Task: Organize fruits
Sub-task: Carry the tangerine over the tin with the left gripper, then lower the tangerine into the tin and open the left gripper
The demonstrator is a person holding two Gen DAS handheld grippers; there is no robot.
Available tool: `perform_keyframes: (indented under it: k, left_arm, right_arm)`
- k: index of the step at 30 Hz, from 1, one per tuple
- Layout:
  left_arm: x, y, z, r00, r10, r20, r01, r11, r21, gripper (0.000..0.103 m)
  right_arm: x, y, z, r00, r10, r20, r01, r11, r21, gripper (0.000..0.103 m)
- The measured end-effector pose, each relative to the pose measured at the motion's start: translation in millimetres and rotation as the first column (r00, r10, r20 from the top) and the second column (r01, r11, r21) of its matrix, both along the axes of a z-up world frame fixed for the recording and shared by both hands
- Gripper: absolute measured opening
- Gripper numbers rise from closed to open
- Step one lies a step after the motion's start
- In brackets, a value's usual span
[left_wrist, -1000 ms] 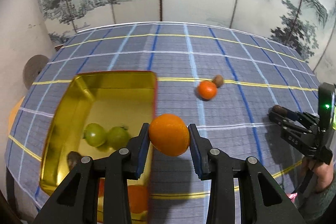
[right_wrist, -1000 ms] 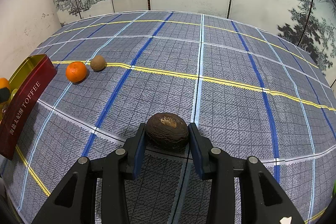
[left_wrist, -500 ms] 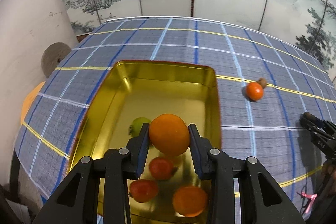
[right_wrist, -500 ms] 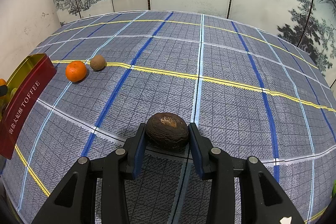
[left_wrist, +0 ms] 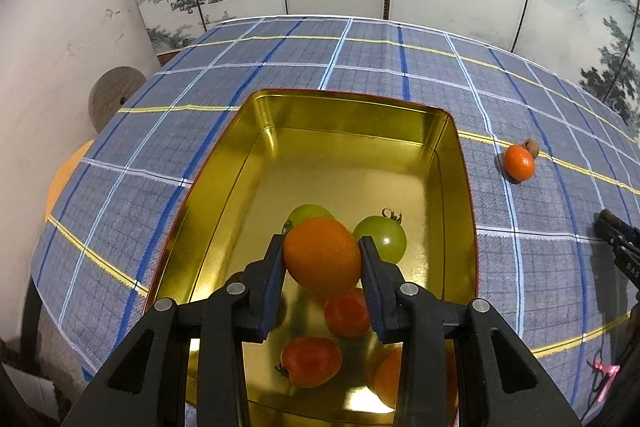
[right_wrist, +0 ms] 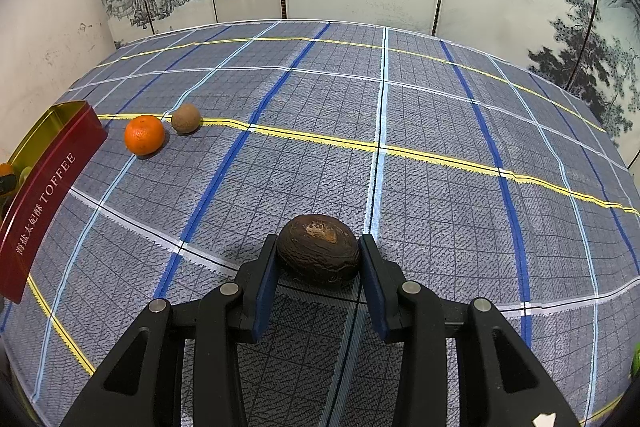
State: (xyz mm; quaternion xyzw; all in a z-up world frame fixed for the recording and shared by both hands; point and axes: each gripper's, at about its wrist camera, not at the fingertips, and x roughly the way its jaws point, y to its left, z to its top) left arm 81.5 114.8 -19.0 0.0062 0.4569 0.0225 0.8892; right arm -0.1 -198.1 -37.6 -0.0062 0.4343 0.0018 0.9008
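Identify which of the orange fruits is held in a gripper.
The large orange, clamped in the left gripper above the tin; the other orange lies on the cloth.

Gold tin [left_wrist: 352, 119] with red outside, orange mandarin [left_wrist: 322, 253], green tomatoes [left_wrist: 382, 237], grey-blue checked cloth [right_wrist: 400, 99] striped yellow, white, blue.

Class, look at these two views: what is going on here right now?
A person holding two grippers is sorting fruit into a gold tin. The left gripper has its jaws shut on an orange above the tin, which already holds green and red tomatoes. The right gripper has its jaws shut on a dark wrinkled fruit low over the checked tablecloth. A mandarin and a small brown fruit wait on the cloth beside the tin.
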Motion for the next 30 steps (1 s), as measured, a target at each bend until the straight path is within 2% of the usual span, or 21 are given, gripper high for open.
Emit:
perform_keyframes:
  k: [30]
  left_arm:
    - [4,10,-19,0.999,0.022,-0.037,-0.022,1.000,0.003,0.037]
  right_arm:
    - [1,3,0,1.000,-0.001,-0.001,0.001,1.000,-0.005,0.036]
